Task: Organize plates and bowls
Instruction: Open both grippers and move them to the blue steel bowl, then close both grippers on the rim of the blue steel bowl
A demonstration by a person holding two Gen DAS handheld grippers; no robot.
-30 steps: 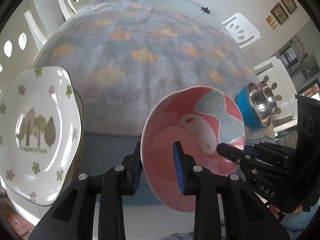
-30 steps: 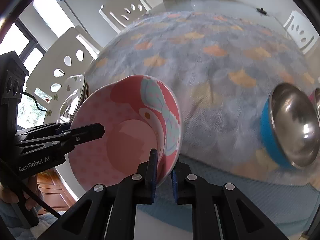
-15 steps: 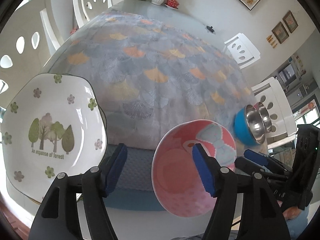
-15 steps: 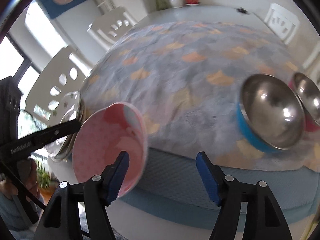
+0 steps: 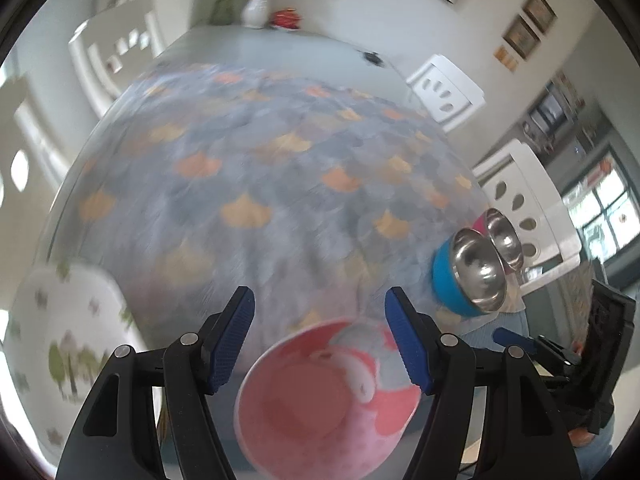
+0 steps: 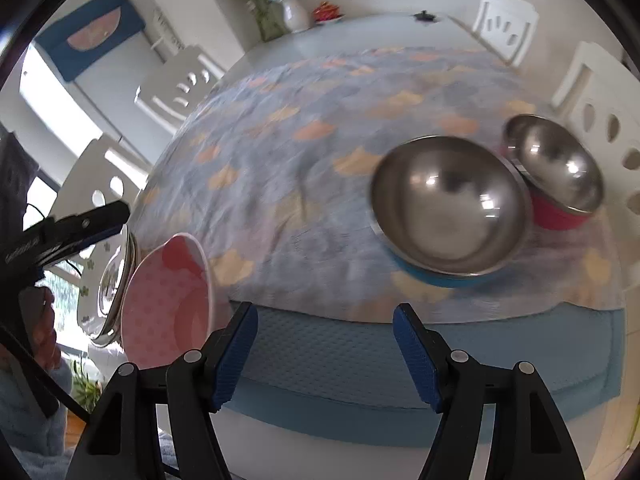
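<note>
left gripper (image 5: 320,344), right gripper (image 6: 325,354) (jaws apart)

pink bowl (image 5: 328,396): upright at the near edge, between plate and steel bowls
plate (image 5: 68,344): white, tree print, left
steel bowls (image 6: 448,204): blue-sided and red-sided, touching, right

Your pink bowl (image 5: 320,392): glossy glazed ceramic. Flowered plate (image 5: 68,344): same glossy glaze. Blue-sided bowl (image 6: 448,208), red-sided bowl (image 6: 560,176): polished reflective steel inside. Desk (image 6: 400,416) cover: soft printed cloth; blue mat (image 6: 328,360) textured.
</note>
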